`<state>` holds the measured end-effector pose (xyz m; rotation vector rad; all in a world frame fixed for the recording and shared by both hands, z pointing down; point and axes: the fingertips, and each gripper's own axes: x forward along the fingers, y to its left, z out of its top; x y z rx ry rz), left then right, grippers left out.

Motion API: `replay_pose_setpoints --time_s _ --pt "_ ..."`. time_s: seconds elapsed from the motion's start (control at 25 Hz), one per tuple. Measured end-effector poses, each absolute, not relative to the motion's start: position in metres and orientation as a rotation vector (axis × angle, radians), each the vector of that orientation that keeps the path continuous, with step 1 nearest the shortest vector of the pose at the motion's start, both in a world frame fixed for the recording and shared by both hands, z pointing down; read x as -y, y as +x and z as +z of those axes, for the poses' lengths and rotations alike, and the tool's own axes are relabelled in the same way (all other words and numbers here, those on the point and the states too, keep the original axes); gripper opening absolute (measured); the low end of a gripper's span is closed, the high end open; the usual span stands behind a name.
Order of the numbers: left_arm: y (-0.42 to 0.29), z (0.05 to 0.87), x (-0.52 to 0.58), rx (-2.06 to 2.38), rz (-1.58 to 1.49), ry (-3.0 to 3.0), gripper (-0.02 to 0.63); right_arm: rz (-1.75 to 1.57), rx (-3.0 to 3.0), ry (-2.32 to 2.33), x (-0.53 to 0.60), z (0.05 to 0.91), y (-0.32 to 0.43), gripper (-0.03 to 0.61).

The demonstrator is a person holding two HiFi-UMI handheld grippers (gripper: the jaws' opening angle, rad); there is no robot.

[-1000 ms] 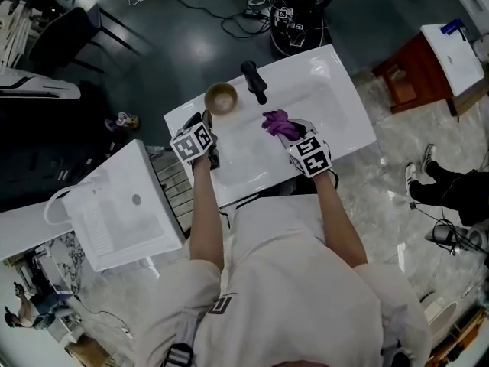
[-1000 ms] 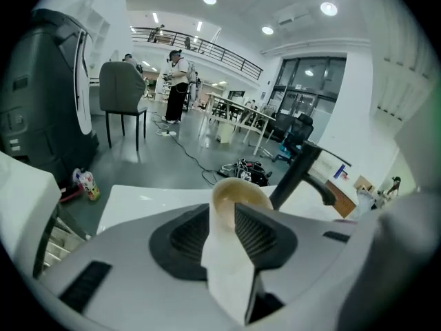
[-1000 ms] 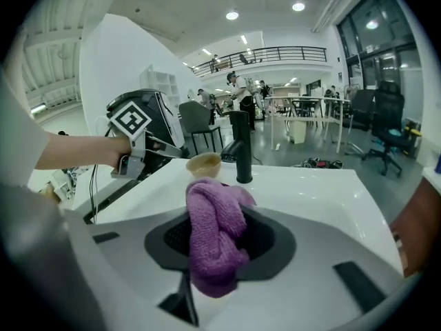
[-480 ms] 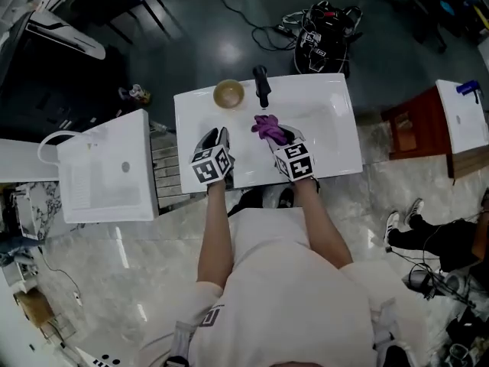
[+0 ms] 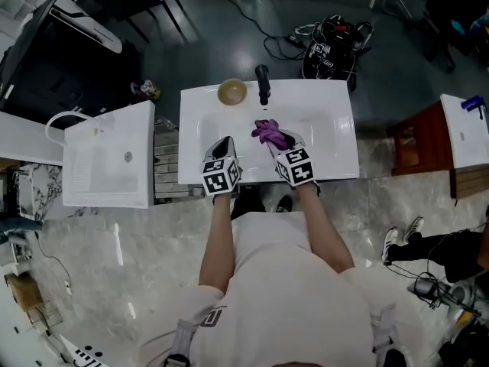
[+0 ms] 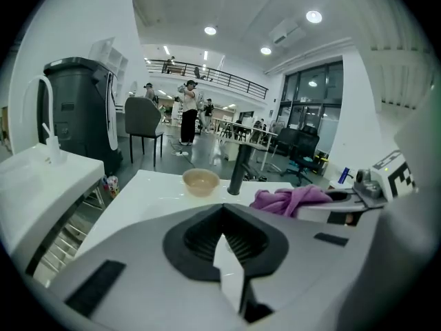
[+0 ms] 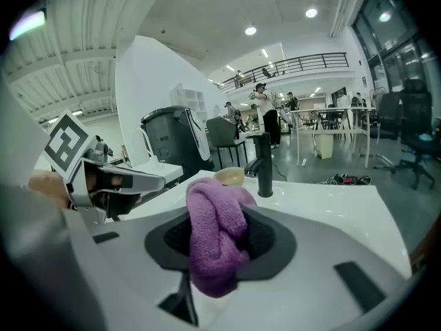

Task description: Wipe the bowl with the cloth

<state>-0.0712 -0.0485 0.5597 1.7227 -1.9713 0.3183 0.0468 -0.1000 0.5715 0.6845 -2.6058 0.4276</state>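
Note:
A small tan bowl (image 5: 232,92) stands upright on the back rim of the white sink (image 5: 336,147), left of the black faucet (image 5: 263,84). It also shows in the left gripper view as the bowl (image 6: 200,181) and in the right gripper view as the bowl (image 7: 229,176), far from both grippers. My right gripper (image 5: 279,141) is shut on a purple cloth (image 5: 268,131), which bunches up between its jaws as the cloth (image 7: 215,233). My left gripper (image 5: 221,147) hovers over the basin's near left part, jaws shut with nothing between them (image 6: 222,236).
A second white basin (image 5: 107,167) sits to the left, across a slatted gap. Black gear and cables (image 5: 330,37) lie on the dark floor behind the sink. A red-brown cabinet (image 5: 416,136) stands to the right. People stand far off in the hall.
My left gripper's jaws have come together from open. The head view has shifted and squared up on the sink. The cloth stays in the right gripper.

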Motion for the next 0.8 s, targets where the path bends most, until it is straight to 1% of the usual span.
replay_pose_setpoints --time_s 0.16,0.4,0.8 --pt "-0.06 0.555 0.046 1.977 0.356 1.772 0.008 0.435 2.612 0.708 0.1 0.569 0.055 0.123" --pt "-0.055 0.547 0.042 1.976 0.263 1.787 0.008 0.441 2.624 0.704 0.094 0.568 0.061 0.123" --pt "-0.054 0.544 0.035 1.977 0.277 1.82 0.008 0.458 2.636 0.694 0.093 0.565 0.061 0.123"
